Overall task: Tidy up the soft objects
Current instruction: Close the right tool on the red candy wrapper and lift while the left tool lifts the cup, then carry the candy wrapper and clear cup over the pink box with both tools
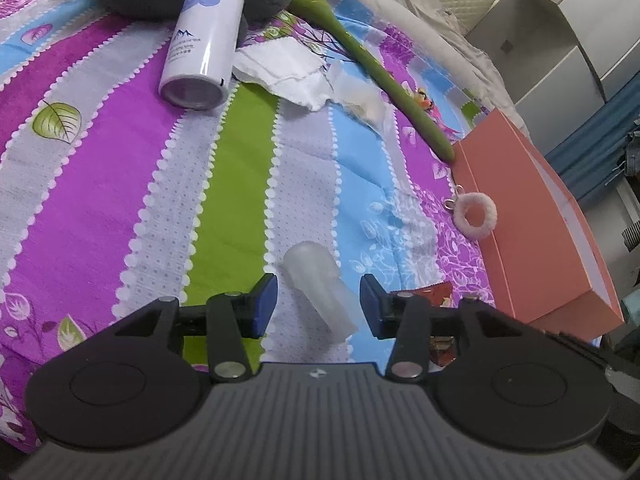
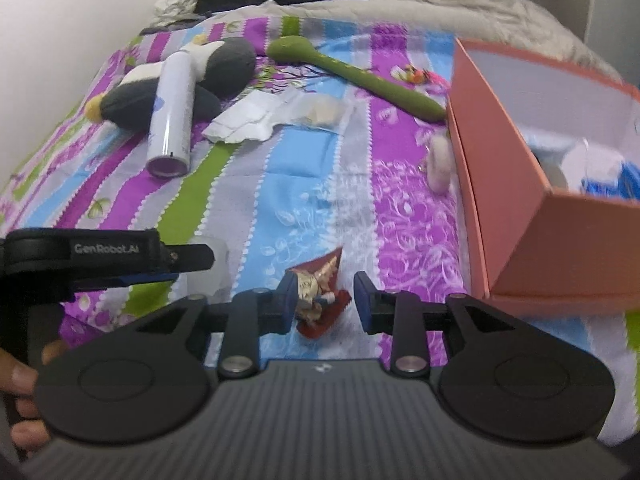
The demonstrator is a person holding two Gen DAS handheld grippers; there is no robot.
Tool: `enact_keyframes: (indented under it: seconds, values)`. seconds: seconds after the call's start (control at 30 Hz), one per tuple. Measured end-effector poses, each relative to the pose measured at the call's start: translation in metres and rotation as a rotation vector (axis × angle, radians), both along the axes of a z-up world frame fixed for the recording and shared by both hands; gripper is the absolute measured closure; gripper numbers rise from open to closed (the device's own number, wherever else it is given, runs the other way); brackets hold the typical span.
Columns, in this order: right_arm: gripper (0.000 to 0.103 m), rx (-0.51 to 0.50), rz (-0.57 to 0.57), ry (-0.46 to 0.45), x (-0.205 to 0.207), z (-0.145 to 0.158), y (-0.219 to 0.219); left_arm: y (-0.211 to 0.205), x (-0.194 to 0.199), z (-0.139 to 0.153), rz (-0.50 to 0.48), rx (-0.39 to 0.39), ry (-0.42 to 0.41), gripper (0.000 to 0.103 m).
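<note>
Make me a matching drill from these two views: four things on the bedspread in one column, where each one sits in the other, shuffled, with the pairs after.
Things:
1. spray can
2. clear soft tube
3. fluffy pink ring
4. red packet

Places:
A. against the side of the pink box
B. between the open jaws of the right gripper
C. lying across the grey plush toy
D. between the open jaws of the left gripper

Pairs: 1-C, 2-D, 3-A, 4-B
</note>
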State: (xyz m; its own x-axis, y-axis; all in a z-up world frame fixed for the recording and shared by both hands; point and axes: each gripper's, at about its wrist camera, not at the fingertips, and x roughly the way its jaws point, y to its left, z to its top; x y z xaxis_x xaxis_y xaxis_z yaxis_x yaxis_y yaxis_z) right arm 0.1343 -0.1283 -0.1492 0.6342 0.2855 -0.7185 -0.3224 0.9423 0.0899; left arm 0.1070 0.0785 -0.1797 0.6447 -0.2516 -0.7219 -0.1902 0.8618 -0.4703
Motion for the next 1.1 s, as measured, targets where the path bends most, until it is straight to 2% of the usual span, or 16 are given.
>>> enact_keyframes:
  seconds: [0.2,0.37,0.57,0.73,0.83,0.9,1.0,1.1]
  values:
    - [0.07,-0.042,0.105,-0.044,0.0,-0.012,0.013,-0.002,0.0,0.0,0.001,-0.024,-0.005,0.051]
    - [0.069,-0.127,0.115,-0.047,0.002,-0.025,0.02,-0.002,0.001,-0.004,0.021,-0.012,-0.004,0.051]
    - [0.067,-0.113,0.109,-0.051,0.003,-0.031,0.015,-0.006,0.002,-0.006,0.019,0.004,-0.012,0.051]
    - [0.067,-0.081,0.096,-0.014,0.01,-0.035,0.011,-0.013,0.007,-0.007,0.016,0.047,-0.025,0.052]
    - [0.069,-0.071,0.095,-0.002,0.013,-0.035,0.009,-0.02,0.009,-0.007,0.009,0.103,-0.034,0.061]
    - [0.07,-0.066,0.09,-0.005,0.012,-0.034,0.009,-0.022,0.009,-0.007,0.007,0.141,-0.038,0.072]
    - [0.072,-0.059,0.082,-0.01,0.011,-0.031,0.008,-0.024,0.008,-0.007,-0.001,0.161,-0.047,0.08]
    - [0.073,-0.048,0.073,-0.011,0.011,-0.028,0.004,-0.025,0.006,-0.004,-0.007,0.165,-0.049,0.084]
